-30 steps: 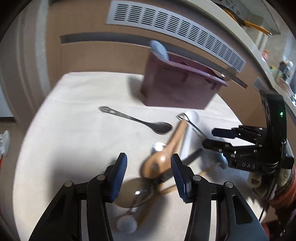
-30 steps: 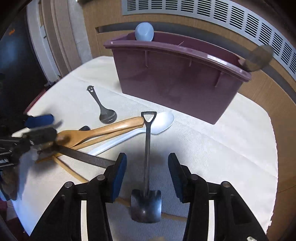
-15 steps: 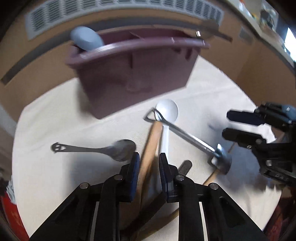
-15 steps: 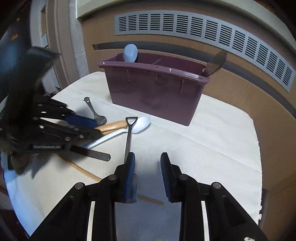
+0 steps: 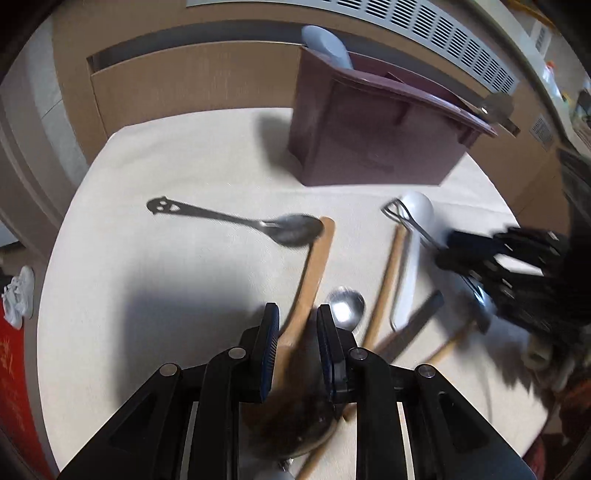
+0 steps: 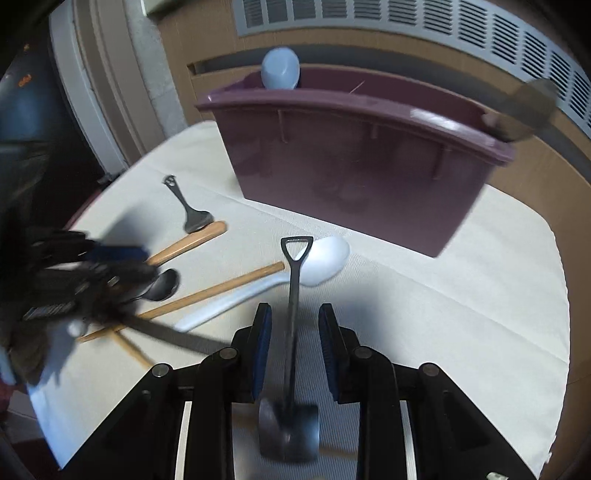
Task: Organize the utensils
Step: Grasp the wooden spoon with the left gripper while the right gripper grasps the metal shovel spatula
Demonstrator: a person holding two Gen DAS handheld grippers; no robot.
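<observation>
My left gripper [image 5: 295, 325] is shut on the wooden spoon [image 5: 314, 266], gripping near its bowl; the handle points away and its tip touches the dark skull-handled spoon [image 5: 236, 221]. My right gripper [image 6: 291, 328] straddles the black shovel-shaped spoon [image 6: 291, 295], jaws narrowly apart on either side of its shaft, not touching it. The white plastic spoon [image 6: 314, 262] lies under the shovel's handle. The maroon bin [image 6: 362, 162] stands at the back with a pale blue spoon [image 6: 280, 70] and a dark utensil [image 6: 524, 110] sticking out.
A wooden chopstick [image 6: 218, 288], a dark flat handle [image 6: 177, 336] and a small metal spoon [image 5: 345, 308] lie in the pile on the white cloth [image 5: 147, 295]. A wooden wall with a vent grille [image 6: 406, 18] rises behind the table.
My left gripper closed on the wooden spoon and dragged it left, out of the pile. My right gripper narrowed around the shovel spoon and moved closer to the bin.
</observation>
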